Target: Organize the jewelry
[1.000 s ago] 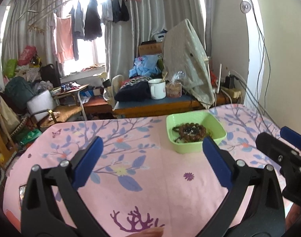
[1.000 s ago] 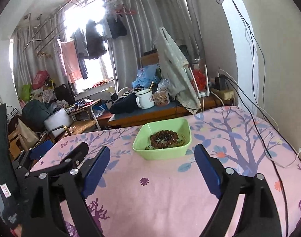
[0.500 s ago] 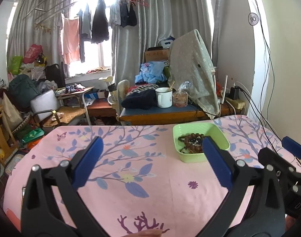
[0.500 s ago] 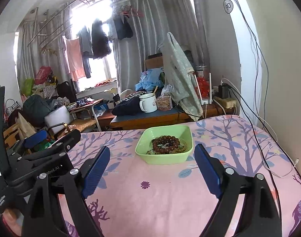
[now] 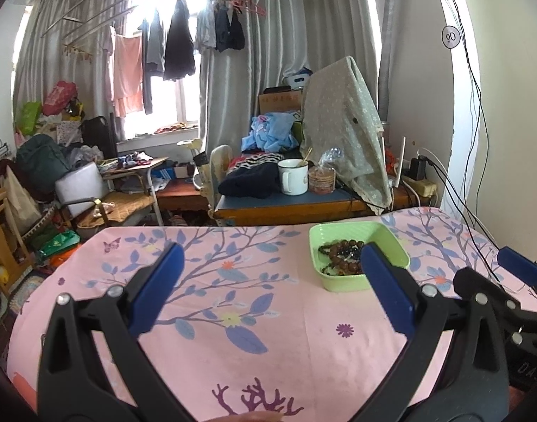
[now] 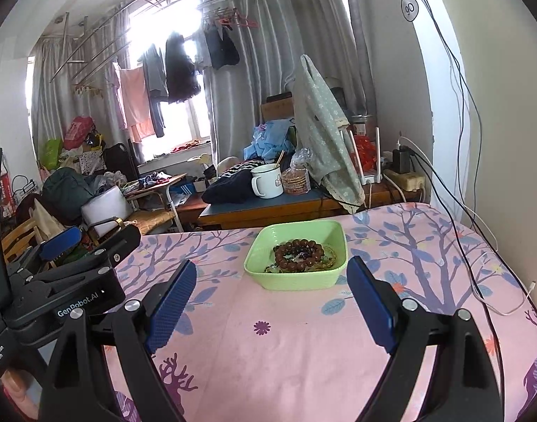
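Jewelry [image 6: 298, 255] sits heaped in a pale green square dish [image 6: 333, 242] on the pink floral tabletop [image 6: 303, 344], toward its far edge. Your right tool [image 6: 272, 302] hangs low over the cloth, tilted slightly downward, its blue pads spread wide with nothing between them; the dish lies just ahead of the gap. Your left tool [image 5: 268, 288] hovers beside it, equally wide and empty, with the dish off toward its right finger [image 5: 386, 290].

You can see a ring of brown wooden beads [image 5: 342, 256] on top, with dark beads and a thinner greenish strand tangled beneath; finer detail is too small to tell.

Bare cloth lies between your tools and the dish. A white cable [image 6: 493, 300] trails along the tabletop's right edge near the wall, and the far edge falls just behind the dish.
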### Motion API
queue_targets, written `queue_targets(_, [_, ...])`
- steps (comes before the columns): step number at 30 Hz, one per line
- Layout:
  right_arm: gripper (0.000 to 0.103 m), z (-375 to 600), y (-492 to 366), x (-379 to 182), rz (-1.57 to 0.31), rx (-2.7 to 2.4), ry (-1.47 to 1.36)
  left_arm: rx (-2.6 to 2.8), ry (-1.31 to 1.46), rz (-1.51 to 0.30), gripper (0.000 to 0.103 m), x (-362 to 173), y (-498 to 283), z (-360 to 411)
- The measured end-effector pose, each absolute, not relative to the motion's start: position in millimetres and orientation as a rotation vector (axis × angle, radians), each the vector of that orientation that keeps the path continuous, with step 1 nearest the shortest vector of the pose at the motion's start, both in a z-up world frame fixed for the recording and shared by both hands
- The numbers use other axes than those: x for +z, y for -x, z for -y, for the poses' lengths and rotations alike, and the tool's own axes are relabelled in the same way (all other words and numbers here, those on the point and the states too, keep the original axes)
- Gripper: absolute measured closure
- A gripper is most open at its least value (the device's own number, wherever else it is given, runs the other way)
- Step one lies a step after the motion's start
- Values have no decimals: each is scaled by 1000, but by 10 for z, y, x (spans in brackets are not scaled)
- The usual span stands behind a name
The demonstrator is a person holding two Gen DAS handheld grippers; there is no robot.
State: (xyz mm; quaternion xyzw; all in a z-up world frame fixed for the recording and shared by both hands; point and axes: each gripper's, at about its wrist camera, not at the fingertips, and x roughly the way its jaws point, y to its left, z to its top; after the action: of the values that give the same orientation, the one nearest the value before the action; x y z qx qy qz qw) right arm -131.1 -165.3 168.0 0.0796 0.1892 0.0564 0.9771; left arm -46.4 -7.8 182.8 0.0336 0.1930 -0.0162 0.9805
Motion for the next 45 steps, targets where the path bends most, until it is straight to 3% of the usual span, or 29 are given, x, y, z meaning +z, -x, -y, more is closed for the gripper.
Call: queue_targets(45, [41,1738,1269,1609,-398,104,-189,-71,-92,-445,6,1662,414,163])
